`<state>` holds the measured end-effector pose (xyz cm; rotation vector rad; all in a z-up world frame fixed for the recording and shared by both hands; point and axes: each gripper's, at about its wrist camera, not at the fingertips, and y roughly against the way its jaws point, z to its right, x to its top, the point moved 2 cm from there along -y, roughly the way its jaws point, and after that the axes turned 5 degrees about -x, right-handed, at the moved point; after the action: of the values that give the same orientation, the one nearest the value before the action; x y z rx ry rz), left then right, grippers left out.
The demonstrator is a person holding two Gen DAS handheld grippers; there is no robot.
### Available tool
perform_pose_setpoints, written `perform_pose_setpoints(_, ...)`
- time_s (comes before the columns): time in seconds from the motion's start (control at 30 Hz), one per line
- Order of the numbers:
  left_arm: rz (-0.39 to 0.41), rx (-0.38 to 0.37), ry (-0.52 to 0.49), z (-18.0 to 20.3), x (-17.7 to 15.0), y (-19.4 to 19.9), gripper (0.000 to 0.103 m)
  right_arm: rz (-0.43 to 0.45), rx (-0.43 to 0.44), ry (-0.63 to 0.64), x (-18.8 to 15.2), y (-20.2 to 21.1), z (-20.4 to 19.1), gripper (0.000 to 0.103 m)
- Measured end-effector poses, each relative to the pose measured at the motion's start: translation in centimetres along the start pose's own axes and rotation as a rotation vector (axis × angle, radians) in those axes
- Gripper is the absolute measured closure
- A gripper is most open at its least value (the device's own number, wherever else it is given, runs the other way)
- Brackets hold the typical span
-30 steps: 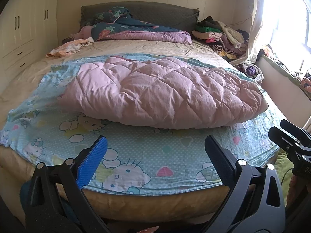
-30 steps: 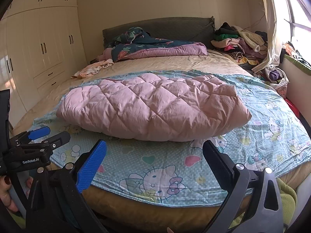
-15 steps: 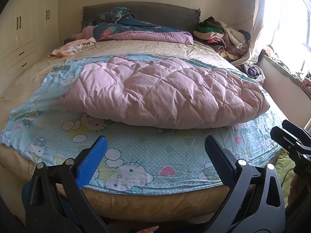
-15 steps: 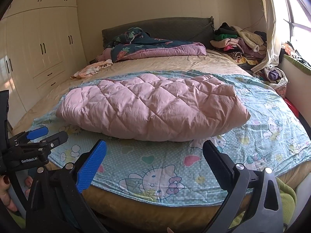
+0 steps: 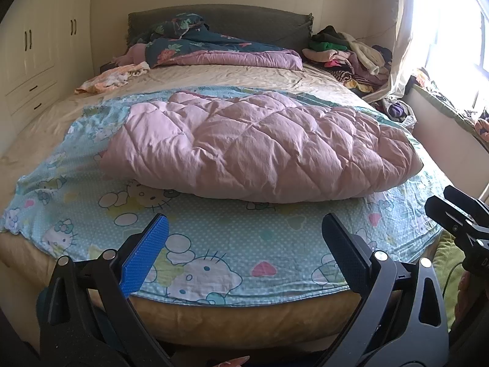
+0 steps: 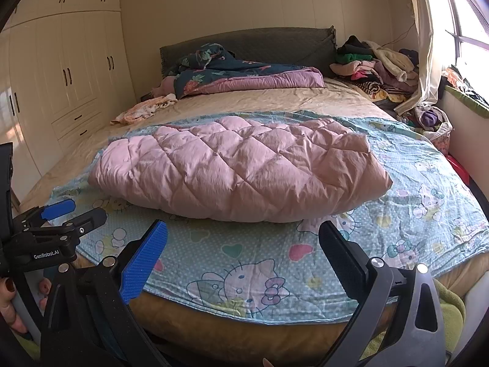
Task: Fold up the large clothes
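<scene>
Puffy pink diamond-quilted garment (image 5: 259,150) lay mid-bed on the cartoon-cat printed blue sheet (image 5: 214,244). Left gripper (image 5: 244,250) and right gripper (image 6: 243,253) hovered spread, empty, at the bed's foot edge; pinching opposite hem corners together would likely fold it evenly.

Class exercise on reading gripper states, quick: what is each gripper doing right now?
Left gripper: open, holding nothing, short of the pink quilted garment.
Right gripper: open, holding nothing.

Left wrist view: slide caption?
Open left gripper faces a pink quilted coat lying on the cartoon sheet.
</scene>
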<state>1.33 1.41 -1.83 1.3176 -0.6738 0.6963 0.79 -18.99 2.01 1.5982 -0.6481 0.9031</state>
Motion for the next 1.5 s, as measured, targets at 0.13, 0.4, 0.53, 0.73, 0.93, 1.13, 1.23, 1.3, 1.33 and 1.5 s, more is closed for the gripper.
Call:
perform_pose_setpoints(0.13, 0.001, 0.001, 0.000, 0.0, 0.0, 0.0, 0.009, 0.002, -0.002, 0.001, 0.0, 0.1, 0.0, 0.004)
perform_pose_setpoints(0.4, 0.001, 0.002, -0.002, 0.0, 0.0, 0.1, 0.009, 0.002, -0.002, 0.000, 0.0, 0.0, 0.0, 0.004)
perform_pose_setpoints(0.53, 0.005, 0.003, -0.003, 0.1, -0.1, 0.1, 0.009, 0.004, -0.003, 0.001, 0.0, 0.1, 0.1, 0.004)
perform_pose_setpoints(0.73, 0.001, 0.002, -0.003, 0.1, -0.1, 0.1, 0.009, 0.004, -0.004, 0.002, 0.1, 0.1, 0.1, 0.004)
perform_pose_setpoints(0.93, 0.002, 0.003, -0.008, 0.1, -0.1, 0.1, 0.009, 0.001, -0.005, 0.001, 0.1, 0.0, 0.0, 0.004)
perform_pose_setpoints(1.13, 0.001, -0.001, -0.009, 0.1, -0.2, 0.1, 0.009, 0.001, -0.005, 0.002, 0.1, 0.0, 0.0, 0.004)
perform_pose_setpoints(1.23, -0.004, -0.019, -0.017, 0.2, -0.3, 0.0, 0.009, -0.003, -0.002, 0.002, 0.1, 0.0, 0.0, 0.004)
perform_pose_setpoints(1.3, -0.006, -0.012, -0.028, 0.2, -0.4, 0.0, 0.009, -0.005, -0.002, 0.002, 0.3, 0.1, 0.0, 0.004)
perform_pose_setpoints(1.33, -0.014, -0.011, -0.030, 0.2, -0.5, -0.1, 0.009, 0.003, 0.002, 0.001, 0.4, 0.4, 0.1, 0.004)
perform_pose_setpoints(1.5, -0.036, 0.026, -0.043, -0.1, -0.3, -0.4, 0.009, 0.038, -0.012, -0.025, 1.3, 1.8, 1.6, 0.004)
